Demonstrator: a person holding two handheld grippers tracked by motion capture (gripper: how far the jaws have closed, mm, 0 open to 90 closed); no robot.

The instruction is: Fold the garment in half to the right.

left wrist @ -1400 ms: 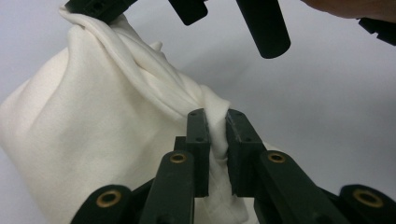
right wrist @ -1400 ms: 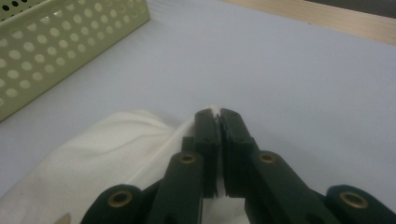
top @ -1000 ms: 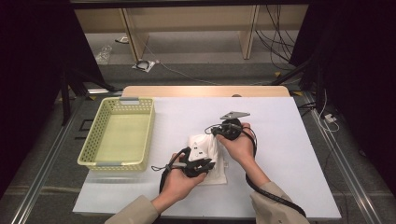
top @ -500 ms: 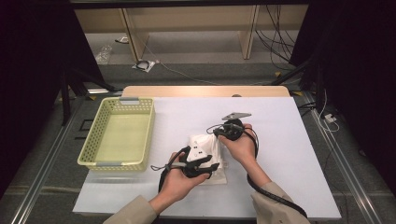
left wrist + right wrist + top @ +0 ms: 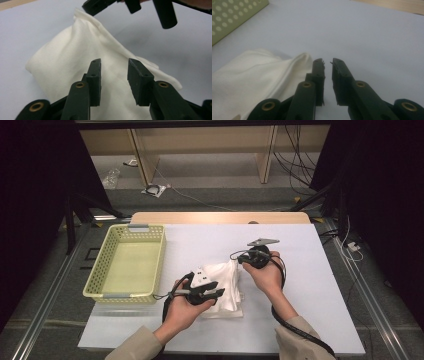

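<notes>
so the white cloth lies bunched on the counter between the two hands, right of the yellow basket, its long axis running from the person toward the far edge. the left claw hovers over the cloth's near middle, jaws parted with nothing pinched between them; they have just been opening, then closing a little. the right claw sits just beside the cloth's far raised corner, which lies to its left; its jaws stand slightly apart on nothing and have just been opening. judging by this, the left claw is the nearer one to take the fabric
</notes>
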